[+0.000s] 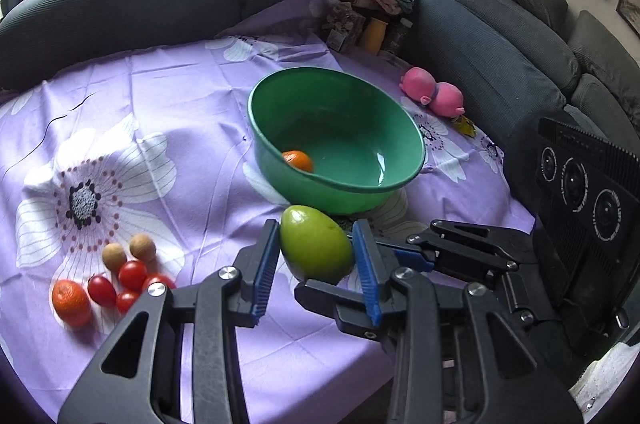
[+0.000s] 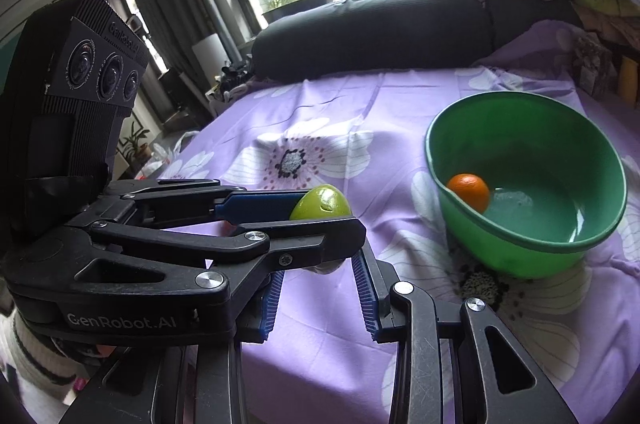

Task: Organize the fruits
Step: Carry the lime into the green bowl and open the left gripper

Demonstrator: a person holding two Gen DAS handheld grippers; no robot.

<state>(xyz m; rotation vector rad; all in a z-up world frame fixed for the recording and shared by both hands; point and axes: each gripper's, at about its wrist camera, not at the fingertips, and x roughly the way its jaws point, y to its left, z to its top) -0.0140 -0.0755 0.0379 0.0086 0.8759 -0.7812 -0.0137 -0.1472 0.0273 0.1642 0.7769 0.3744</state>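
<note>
Left gripper [image 1: 316, 224] has its blue pads clamped on either side of a green fruit [image 1: 316, 248], held just in front of the green bowl's [image 1: 320, 193] near rim. The right gripper [image 2: 320, 266] seems to be pinching the same fruit crosswise, though its contact is partly hidden.

With two grips on one smooth, egg-shaped fruit, any mismatch between the hands could twist it loose. It would then likely roll off across the purple cloth [image 1: 180, 103] instead of into the bowl. Releasing too soon, short of the rim, would have the same result.

Count:
- One bowl, with one tangerine [image 1: 298, 159] inside.
- Well apart from the bowl, on its near left:
  - one tangerine [image 1: 71, 302]
  - four cherry tomatoes [image 1: 133, 274]
  - two small brown round fruits [image 1: 143, 246]
- One pink plush toy [image 1: 434, 91], beyond the bowl.
</note>
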